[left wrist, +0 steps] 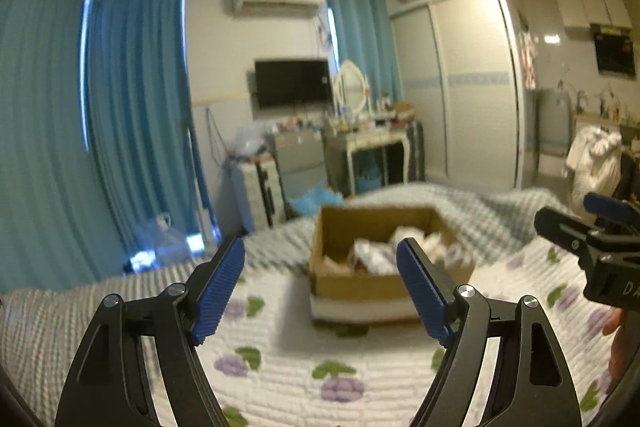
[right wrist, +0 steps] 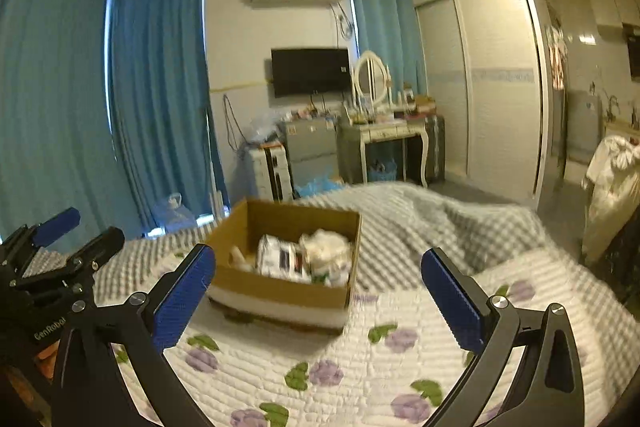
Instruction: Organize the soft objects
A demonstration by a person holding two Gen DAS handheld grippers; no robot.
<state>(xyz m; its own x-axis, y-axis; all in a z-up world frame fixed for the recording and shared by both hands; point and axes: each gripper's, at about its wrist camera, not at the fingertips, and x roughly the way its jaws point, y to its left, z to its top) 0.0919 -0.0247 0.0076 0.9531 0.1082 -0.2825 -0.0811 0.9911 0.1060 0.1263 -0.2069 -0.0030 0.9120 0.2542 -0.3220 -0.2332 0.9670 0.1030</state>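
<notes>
both tongs wide and empty above the quilt, cardboard box of soft packets ahead

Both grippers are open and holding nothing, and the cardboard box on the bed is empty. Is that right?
Not quite. The box is not empty: the right wrist view shows several pale soft items lying inside it. The rest holds: the left gripper and right gripper are both open and holding nothing, and the box sits on the bed.
</notes>
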